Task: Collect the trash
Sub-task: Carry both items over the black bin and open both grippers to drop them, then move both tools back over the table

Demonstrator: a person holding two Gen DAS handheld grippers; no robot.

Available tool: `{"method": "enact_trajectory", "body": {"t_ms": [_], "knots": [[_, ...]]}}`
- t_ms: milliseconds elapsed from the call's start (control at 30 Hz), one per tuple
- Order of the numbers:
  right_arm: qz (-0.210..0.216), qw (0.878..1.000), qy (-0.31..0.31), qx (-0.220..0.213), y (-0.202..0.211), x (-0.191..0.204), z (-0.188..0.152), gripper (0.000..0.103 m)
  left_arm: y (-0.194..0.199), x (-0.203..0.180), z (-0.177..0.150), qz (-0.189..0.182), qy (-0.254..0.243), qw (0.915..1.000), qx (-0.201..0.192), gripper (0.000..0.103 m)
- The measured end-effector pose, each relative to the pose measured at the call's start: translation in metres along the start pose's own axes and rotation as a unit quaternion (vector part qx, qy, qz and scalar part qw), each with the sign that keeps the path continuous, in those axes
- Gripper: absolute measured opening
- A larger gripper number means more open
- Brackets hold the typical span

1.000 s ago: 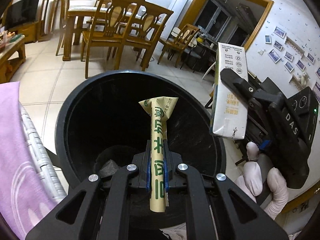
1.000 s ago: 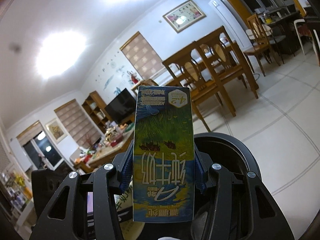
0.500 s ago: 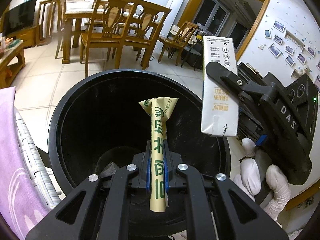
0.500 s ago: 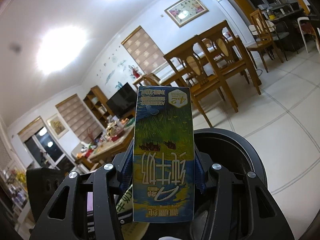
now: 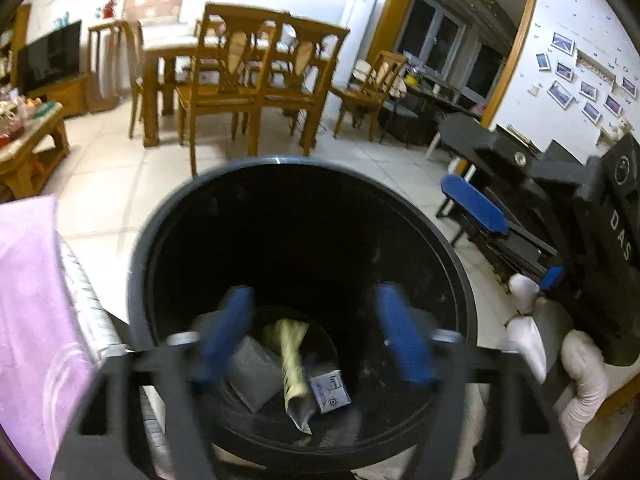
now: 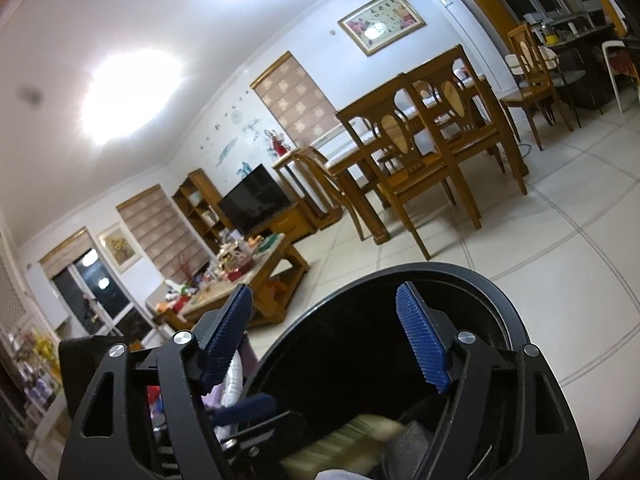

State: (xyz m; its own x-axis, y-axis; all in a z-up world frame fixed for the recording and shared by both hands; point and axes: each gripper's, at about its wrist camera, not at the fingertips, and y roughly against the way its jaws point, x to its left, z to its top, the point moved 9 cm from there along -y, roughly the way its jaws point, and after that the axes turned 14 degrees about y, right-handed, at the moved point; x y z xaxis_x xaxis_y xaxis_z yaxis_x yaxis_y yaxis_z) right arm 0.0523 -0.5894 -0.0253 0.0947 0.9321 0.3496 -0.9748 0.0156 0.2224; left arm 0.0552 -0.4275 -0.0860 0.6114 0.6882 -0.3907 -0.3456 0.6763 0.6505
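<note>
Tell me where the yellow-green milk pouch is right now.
In the left wrist view the yellow-green milk pouch lies at the bottom of the black trash bin, between a grey packet on its left and a small blue-white carton on its right.

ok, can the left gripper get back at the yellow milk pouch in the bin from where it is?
Probably yes. The left gripper is open right above the black bin, and the yellow pouch lies uncovered on top, though deep at the bottom.

tiled floor (image 5: pixel 120 184), black bin (image 5: pixel 460 264) on it

Black hand-held gripper (image 6: pixel 324 344), blue ribbed pads (image 6: pixel 420 344)
</note>
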Motion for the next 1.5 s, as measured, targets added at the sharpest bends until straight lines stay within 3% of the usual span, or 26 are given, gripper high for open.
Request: {"method": "enact_trajectory", "body": {"t_ms": [133, 167, 367, 700, 933, 1133, 1300, 1500], "knots": [[-0.003, 1.000, -0.001, -0.004, 0.007, 0.007, 0.001, 0.080, 0.008, 0.002, 0.004, 0.014, -0.004, 0.9998, -0.016, 0.097], [-0.002, 1.000, -0.002, -0.004, 0.008, 0.009, 0.001, 0.088, 0.010, 0.003, 0.004, 0.015, -0.005, 0.9997, -0.017, 0.097], [-0.002, 1.000, -0.015, -0.012, 0.019, 0.019, 0.003, 0.098, 0.020, 0.005, 0.002, 0.019, -0.003, 0.9997, -0.015, 0.097], [-0.005, 0.999, -0.025, 0.036, 0.012, 0.048, -0.011, 0.098, 0.067, 0.035, -0.002, 0.027, 0.006, 0.9991, -0.033, 0.097], [0.022, 0.998, 0.024, 0.057, -0.001, 0.103, -0.020, 0.098, 0.133, 0.115, 0.003, 0.072, 0.041, 0.9932, -0.082, 0.098], [0.063, 0.991, 0.079, 0.090, -0.024, 0.171, -0.035, 0.098, 0.194, 0.228, 0.005, 0.155, 0.100, 0.9750, -0.124, 0.098], [0.103, 0.980, 0.124, 0.119, -0.047, 0.237, -0.050, 0.098, 0.225, 0.312, 0.000, 0.223, 0.125, 0.9578, -0.133, 0.097], [0.136, 0.958, 0.189, 0.168, -0.082, 0.313, -0.072, 0.098, 0.227, 0.368, 0.000, 0.256, 0.121, 0.9533, -0.106, 0.097]]}}
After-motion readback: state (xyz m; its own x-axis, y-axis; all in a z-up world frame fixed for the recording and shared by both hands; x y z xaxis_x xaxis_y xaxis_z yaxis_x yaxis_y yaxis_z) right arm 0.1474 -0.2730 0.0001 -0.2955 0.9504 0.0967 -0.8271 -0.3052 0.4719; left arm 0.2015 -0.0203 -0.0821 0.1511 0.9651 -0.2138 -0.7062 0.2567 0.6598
